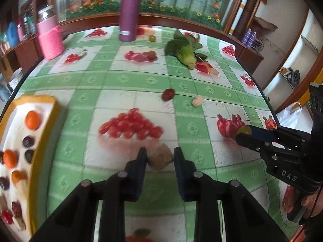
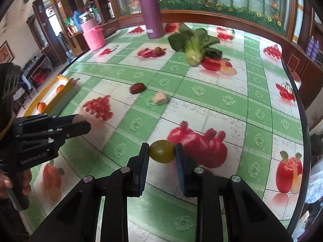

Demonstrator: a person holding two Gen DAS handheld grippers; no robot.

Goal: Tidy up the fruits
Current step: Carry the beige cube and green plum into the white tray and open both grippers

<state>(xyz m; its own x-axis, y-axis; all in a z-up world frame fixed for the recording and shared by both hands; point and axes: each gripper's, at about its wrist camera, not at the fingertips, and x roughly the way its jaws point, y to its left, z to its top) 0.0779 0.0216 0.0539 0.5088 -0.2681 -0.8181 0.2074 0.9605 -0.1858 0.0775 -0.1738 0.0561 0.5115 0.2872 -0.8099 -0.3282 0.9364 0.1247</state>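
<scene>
Fruits split between tray, surface and fingers. One brown walnut-like fruit [image 1: 160,159] pinched in the left gripper [image 1: 160,158], fingers narrowed onto it, low over the near surface [image 1: 125,76]. One green olive-like fruit [image 2: 162,151] clamped in the right gripper [image 2: 162,152], fingers closed to its width. Loose on the surface: one red date [image 1: 168,94] mid-way, one pale chunk [image 1: 197,100] just right of it, one brown fruit [image 1: 151,54] and one small green fruit [image 1: 152,38] farther off. Yellow-rimmed tray [image 1: 42,141] at near left with three orange fruits and several dark ones, exact count unclear. Far side: one leafy green vegetable [image 1: 184,50], one purple bottle [image 1: 129,10], one pink-sleeved jar [image 1: 49,34].
</scene>
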